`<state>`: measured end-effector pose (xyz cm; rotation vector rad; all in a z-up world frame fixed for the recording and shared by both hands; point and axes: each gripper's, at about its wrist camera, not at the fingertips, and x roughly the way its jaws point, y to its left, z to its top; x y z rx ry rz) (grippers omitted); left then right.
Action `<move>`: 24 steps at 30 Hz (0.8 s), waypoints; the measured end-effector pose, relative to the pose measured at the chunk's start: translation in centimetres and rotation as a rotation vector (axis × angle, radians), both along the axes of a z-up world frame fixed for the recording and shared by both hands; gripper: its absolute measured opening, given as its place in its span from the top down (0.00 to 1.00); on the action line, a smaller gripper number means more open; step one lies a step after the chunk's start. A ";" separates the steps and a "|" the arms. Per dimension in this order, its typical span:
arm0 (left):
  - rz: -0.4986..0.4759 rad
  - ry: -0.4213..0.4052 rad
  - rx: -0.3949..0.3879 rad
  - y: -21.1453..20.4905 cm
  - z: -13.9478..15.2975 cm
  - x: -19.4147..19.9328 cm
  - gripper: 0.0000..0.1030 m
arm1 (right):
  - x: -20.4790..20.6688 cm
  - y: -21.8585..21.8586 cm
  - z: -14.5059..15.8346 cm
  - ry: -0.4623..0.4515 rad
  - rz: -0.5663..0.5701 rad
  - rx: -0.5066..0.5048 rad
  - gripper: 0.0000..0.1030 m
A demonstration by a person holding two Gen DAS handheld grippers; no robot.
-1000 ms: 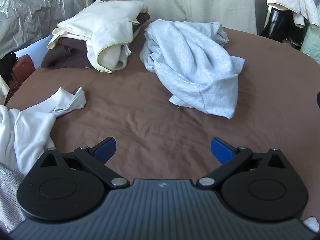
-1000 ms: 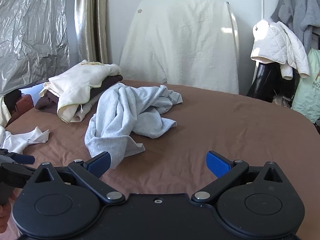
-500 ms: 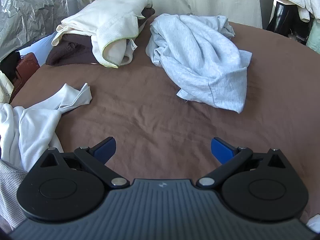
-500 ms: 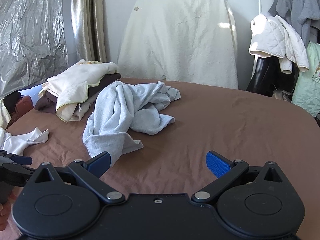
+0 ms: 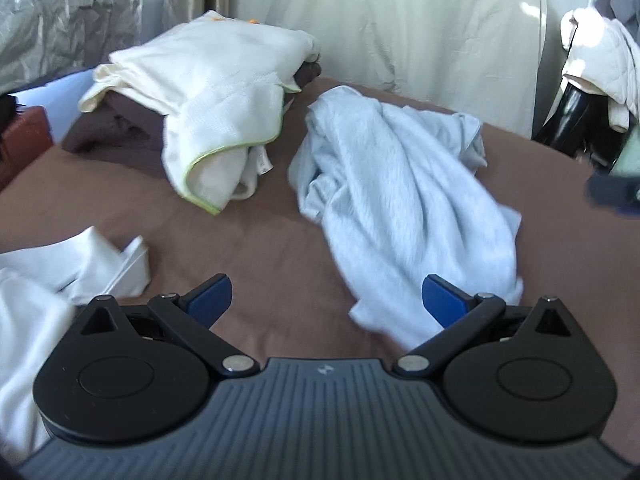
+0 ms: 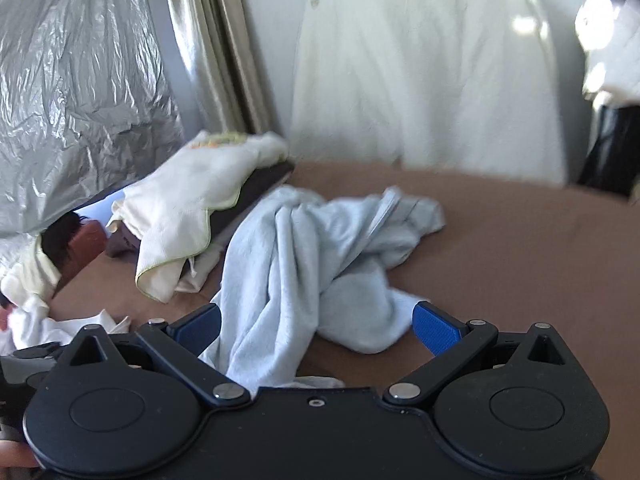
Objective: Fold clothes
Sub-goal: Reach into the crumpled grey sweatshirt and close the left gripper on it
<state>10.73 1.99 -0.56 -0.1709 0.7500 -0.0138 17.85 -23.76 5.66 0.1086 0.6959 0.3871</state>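
Observation:
A crumpled light grey garment (image 5: 404, 200) (image 6: 304, 264) lies on the brown-covered table (image 5: 248, 240) (image 6: 520, 240). My left gripper (image 5: 326, 300) is open just short of the garment's near hem, which reaches its right fingertip. My right gripper (image 6: 316, 322) is open too, low over the garment, whose near fold runs between its blue pads and under the body. Nothing is gripped. A cream garment with a green edge (image 5: 216, 92) (image 6: 188, 208) rests on a dark brown folded one at the back left.
White clothes (image 5: 60, 272) (image 6: 60, 324) lie heaped at the left edge. A cream-draped chair back (image 6: 424, 72), a silver plastic sheet (image 6: 72, 100) and a curtain stand behind the table. A white jacket (image 5: 600, 60) hangs at the right. The right gripper's blurred tip (image 5: 616, 194) shows in the left wrist view.
Both grippers have moved forward toward the grey garment, which now looms larger and reaches between the right gripper's fingers. Both stayed open.

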 end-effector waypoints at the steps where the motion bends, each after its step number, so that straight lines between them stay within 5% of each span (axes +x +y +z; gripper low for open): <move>1: -0.003 0.008 -0.006 -0.2 -0.2 1.2 0.00 | 1.0 -0.1 -0.8 0.028 0.009 0.012 0.00; 5: 0.008 0.025 -0.058 -0.4 -1.2 6.1 0.03 | 5.3 -1.0 -3.8 0.108 0.013 0.073 0.00; 9: 0.042 0.070 -0.100 -0.3 -2.9 11.0 0.31 | 10.1 -2.8 -6.3 0.149 -0.028 0.203 0.00; 14: 0.003 0.068 -0.023 -1.7 -4.0 14.5 0.29 | 15.1 -3.4 -8.7 0.187 -0.045 0.269 0.00; 17: 0.029 0.122 -0.153 -0.6 -6.0 16.8 0.14 | 17.8 -2.6 -10.6 0.264 0.000 0.301 0.01; 19: 0.081 0.185 -0.310 0.7 -7.9 17.7 0.14 | 18.2 -0.9 -11.9 0.302 0.026 0.254 0.08; 21: 0.059 0.189 -0.346 0.4 -8.1 17.1 0.23 | 17.9 0.6 -12.9 0.321 0.056 0.238 0.15; 22: 0.045 0.189 -0.358 0.2 -8.1 16.7 0.38 | 17.2 0.9 -12.9 0.312 0.075 0.276 0.25; 23: 0.030 0.189 -0.369 0.0 -8.1 16.4 0.44 | 16.8 1.0 -13.0 0.325 0.094 0.324 0.54; 24: 0.015 0.189 -0.381 -0.2 -8.1 16.0 0.53 | 16.4 0.8 -13.2 0.360 0.106 0.381 0.66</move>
